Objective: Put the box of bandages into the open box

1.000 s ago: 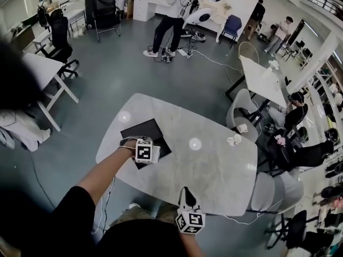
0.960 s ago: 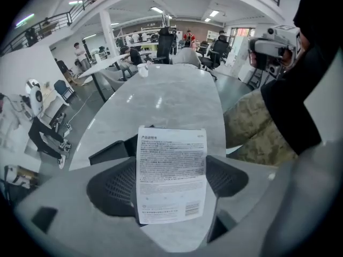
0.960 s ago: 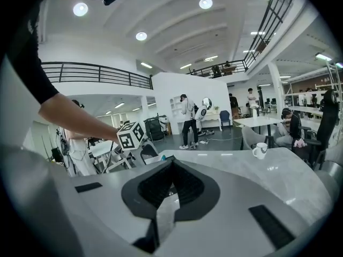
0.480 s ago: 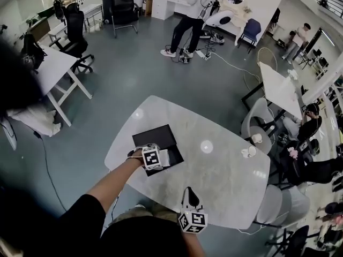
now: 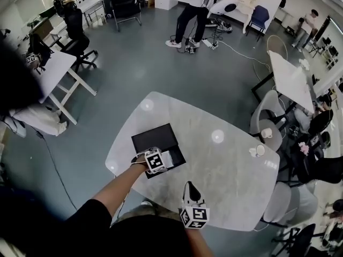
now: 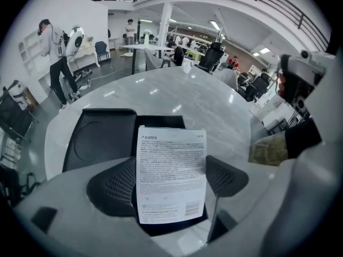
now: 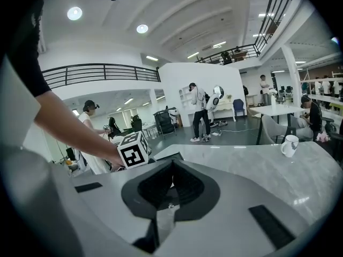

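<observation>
The white box of bandages (image 6: 171, 170), its printed face up, sits between the jaws of my left gripper (image 6: 171, 180), which is shut on it. It hangs just over the near part of the open black box (image 6: 102, 138) on the marble table (image 6: 209, 98). In the head view the left gripper (image 5: 167, 158) holds the white bandage box (image 5: 172, 158) at the near edge of the black box (image 5: 153, 140). My right gripper (image 5: 188, 188) hovers at the table's near edge, apart from both. Its jaws are shut with nothing in them (image 7: 170, 185).
A white mug (image 5: 257, 150) stands near the table's right edge (image 7: 289, 145). Grey chairs (image 5: 266, 116) crowd the right side, and another table (image 5: 292, 82) stands beyond them. A person (image 5: 188, 12) stands far off on the floor.
The head view has shifted. My left gripper still holds the bandage box over the near part of the black box, slightly further in. The right gripper has stayed put.
</observation>
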The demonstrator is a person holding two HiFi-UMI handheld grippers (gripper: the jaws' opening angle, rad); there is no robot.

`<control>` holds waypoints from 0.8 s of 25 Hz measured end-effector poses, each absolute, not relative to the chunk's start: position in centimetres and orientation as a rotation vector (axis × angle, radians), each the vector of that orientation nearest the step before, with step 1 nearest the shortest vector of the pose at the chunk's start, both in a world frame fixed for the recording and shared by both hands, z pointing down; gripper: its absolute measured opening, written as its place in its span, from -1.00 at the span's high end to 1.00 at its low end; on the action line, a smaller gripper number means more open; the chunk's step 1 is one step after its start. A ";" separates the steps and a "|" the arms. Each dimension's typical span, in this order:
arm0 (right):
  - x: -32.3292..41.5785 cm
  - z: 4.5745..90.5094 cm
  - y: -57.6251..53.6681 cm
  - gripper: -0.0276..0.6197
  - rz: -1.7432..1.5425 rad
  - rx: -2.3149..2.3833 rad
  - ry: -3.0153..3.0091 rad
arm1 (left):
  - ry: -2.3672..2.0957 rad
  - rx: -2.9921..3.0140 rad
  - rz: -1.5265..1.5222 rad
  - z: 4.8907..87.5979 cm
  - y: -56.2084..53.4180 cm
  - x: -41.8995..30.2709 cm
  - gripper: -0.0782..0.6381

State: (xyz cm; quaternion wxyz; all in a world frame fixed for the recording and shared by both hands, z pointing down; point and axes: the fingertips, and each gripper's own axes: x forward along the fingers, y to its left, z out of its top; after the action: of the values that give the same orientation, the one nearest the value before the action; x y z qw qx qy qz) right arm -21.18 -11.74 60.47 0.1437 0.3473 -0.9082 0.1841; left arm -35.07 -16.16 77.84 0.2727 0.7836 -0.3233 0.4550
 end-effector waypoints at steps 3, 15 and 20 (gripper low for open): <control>-20.3 61.0 -13.2 0.88 0.561 1.004 -2.612 | -0.877 2.066 1.222 79.0 -17.0 -34.6 -0.38; -19.4 63.3 -15.0 0.88 0.638 0.937 -2.578 | -0.798 2.024 1.267 82.5 -18.0 -32.0 -0.38; -18.7 64.0 -14.8 0.88 0.644 0.919 -2.559 | -0.772 1.971 1.283 83.1 -17.2 -32.0 -0.38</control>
State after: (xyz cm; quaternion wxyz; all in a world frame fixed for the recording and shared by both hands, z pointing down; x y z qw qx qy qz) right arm -18.71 -14.76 64.00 0.1728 0.3241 -0.9020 0.2268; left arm -32.04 -17.21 83.06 0.3271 0.7524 -0.2946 0.4900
